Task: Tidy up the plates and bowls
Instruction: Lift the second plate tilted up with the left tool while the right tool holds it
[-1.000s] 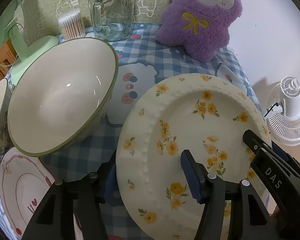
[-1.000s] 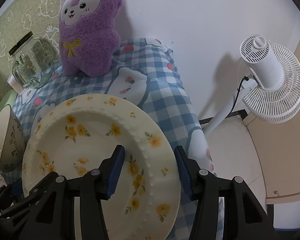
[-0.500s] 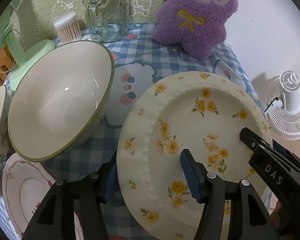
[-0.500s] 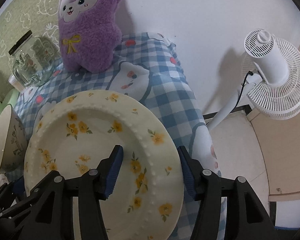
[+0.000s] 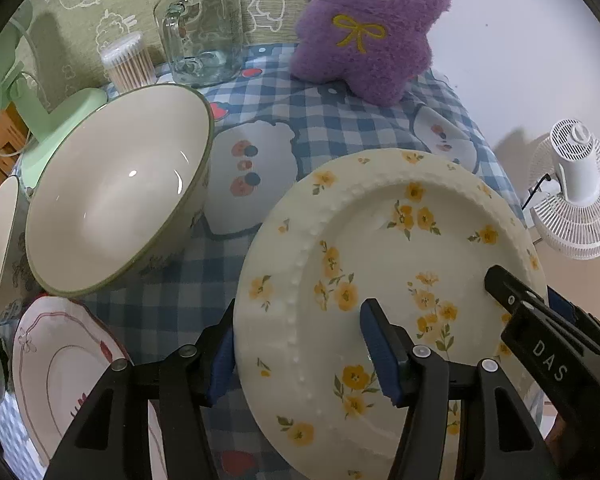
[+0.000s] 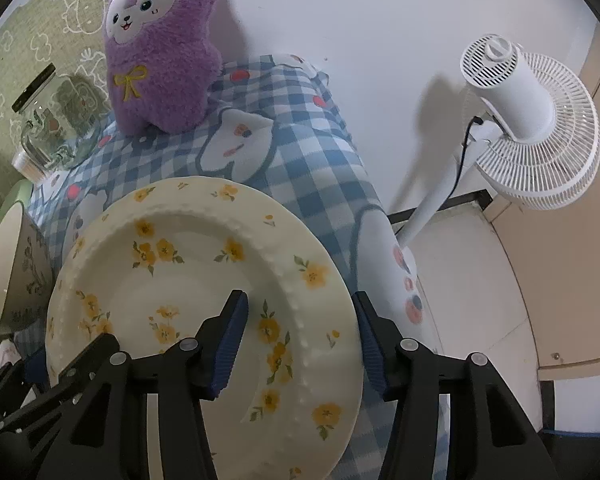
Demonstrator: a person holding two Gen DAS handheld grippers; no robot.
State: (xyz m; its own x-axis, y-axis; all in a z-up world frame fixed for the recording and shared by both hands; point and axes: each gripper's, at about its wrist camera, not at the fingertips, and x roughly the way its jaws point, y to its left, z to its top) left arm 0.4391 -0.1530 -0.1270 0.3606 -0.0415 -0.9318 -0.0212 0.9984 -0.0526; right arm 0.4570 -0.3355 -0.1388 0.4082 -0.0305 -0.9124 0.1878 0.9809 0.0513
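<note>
- I have both tools on one thing: the round cream ceramic plate with yellow flowers and a beaded rim point(image 5: 384, 264). My left gripper point(image 5: 306, 350) straddles its left edge and my right gripper point(image 6: 300, 334) straddles its right edge.
- In each view one blue pad lies over the plate's face and the other sits outside or under the rim. The jaws stand part-way apart with the rim between them, and it looks like a two-handed hold, so I count each as closed on the plate. I cannot see the lower pads meet the underside.
- What has changed over the last second: very little. The plate sits a shade lower and further right in the left view, and the purple plush toy point(image 5: 370, 28) has crept up the frame. The right jaws widened a touch and closed back down, with the rim between them throughout.
- The plate hangs tilted over the blue-checked tablecloth point(image 5: 332, 120), near the table's right side.
- The large cream bowl with a green rim point(image 5: 116, 188) stands to the left, and the white plate with red trim point(image 5: 64, 364) lies below it, near the camera.
- My judgement: the plate is secured but not yet placed. Stacking it with the red-trimmed plate seems likely, and uneven lifting could make it slip.
</note>
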